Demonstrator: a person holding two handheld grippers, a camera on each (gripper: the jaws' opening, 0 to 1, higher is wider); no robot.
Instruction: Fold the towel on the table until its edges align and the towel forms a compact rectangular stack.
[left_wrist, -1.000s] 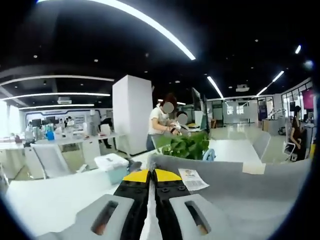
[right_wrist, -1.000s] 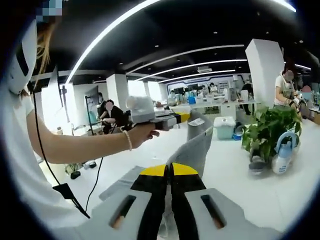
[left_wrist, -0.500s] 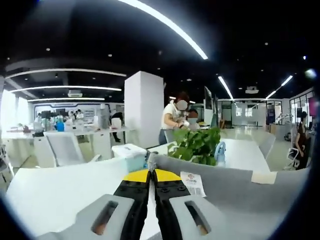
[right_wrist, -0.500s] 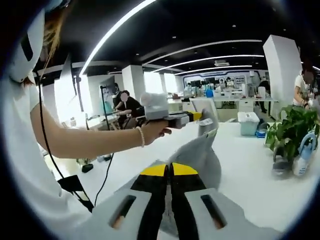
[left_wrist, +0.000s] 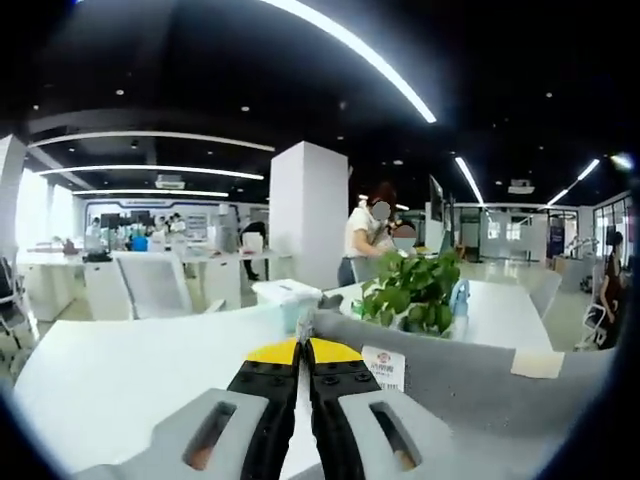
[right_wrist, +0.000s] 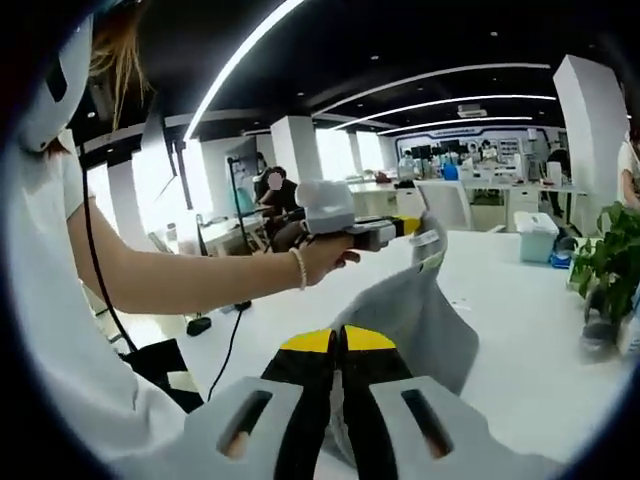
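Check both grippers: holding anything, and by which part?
Both hold the grey towel, lifted off the table. The left gripper pinches a corner by the label; the right gripper is shut on its edge.

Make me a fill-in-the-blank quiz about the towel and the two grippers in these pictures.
1. The towel is coloured ____.
2. In the right gripper view, the left gripper holds a towel corner ____ the white table.
3. The right gripper has its fingers ____ on the towel.
4. Behind the towel edge in the left gripper view stands a green ____.

Missing words: grey; above; shut; plant
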